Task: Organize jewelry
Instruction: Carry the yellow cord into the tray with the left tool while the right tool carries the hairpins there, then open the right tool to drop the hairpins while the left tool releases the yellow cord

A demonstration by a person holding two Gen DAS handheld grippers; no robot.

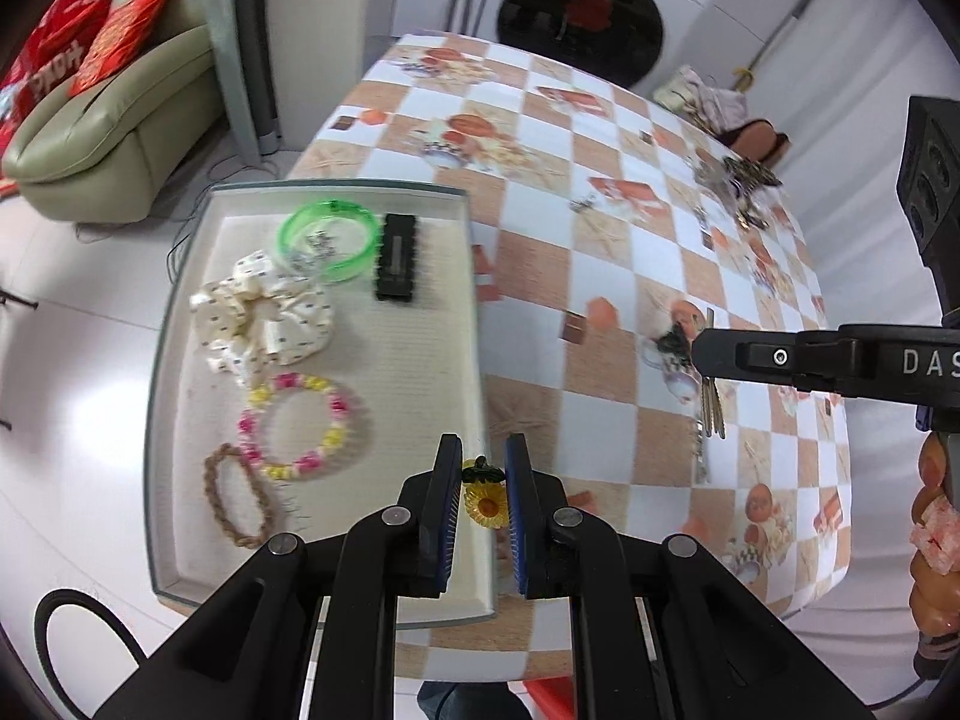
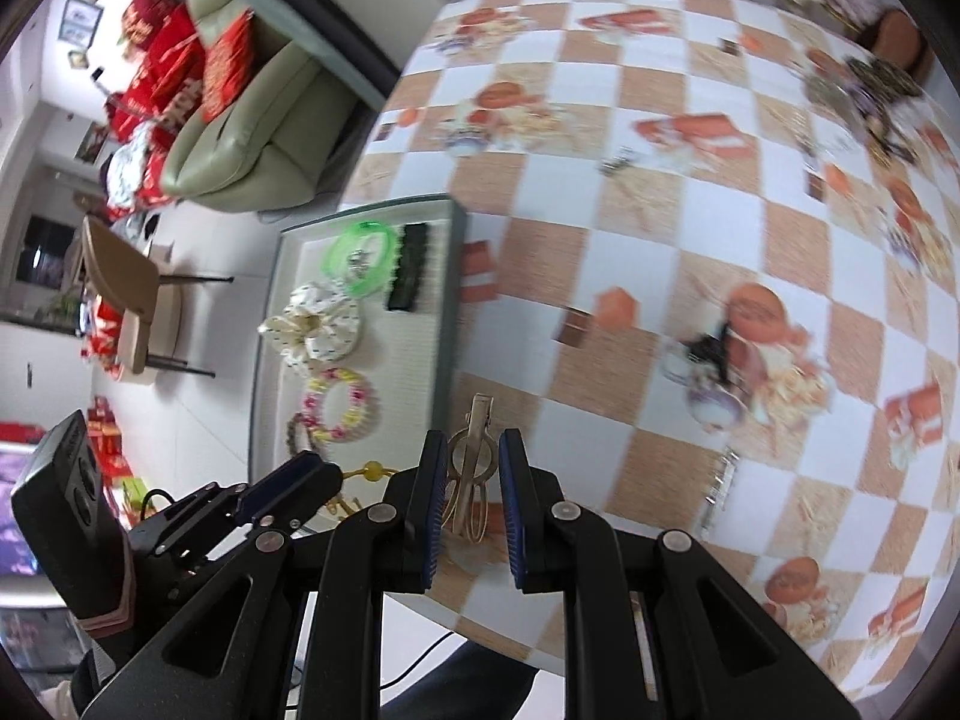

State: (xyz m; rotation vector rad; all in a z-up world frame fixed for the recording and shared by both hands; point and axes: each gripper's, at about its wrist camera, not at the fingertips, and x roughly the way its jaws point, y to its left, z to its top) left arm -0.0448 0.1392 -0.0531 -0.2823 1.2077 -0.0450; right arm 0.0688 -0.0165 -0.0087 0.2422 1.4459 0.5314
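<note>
Left gripper (image 1: 485, 495) clenched on one sunflower clip (image 1: 485, 503), above the tray (image 1: 180, 540) edge. Right gripper (image 2: 473, 483) clenched on one metal hair clip (image 2: 474, 468), over the table (image 2: 660, 210). Tray holds five pieces: one green bangle (image 1: 329, 240), one black clip (image 1: 396, 265), one scrunchie (image 1: 264, 321), one beaded bracelet (image 1: 300, 426), one brown hair tie (image 1: 237, 495).

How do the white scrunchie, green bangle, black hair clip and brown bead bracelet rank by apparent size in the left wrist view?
1. White scrunchie
2. Green bangle
3. Brown bead bracelet and black hair clip: alike in apparent length. The bracelet lies nearer the camera, so I leave them unranked.
</note>
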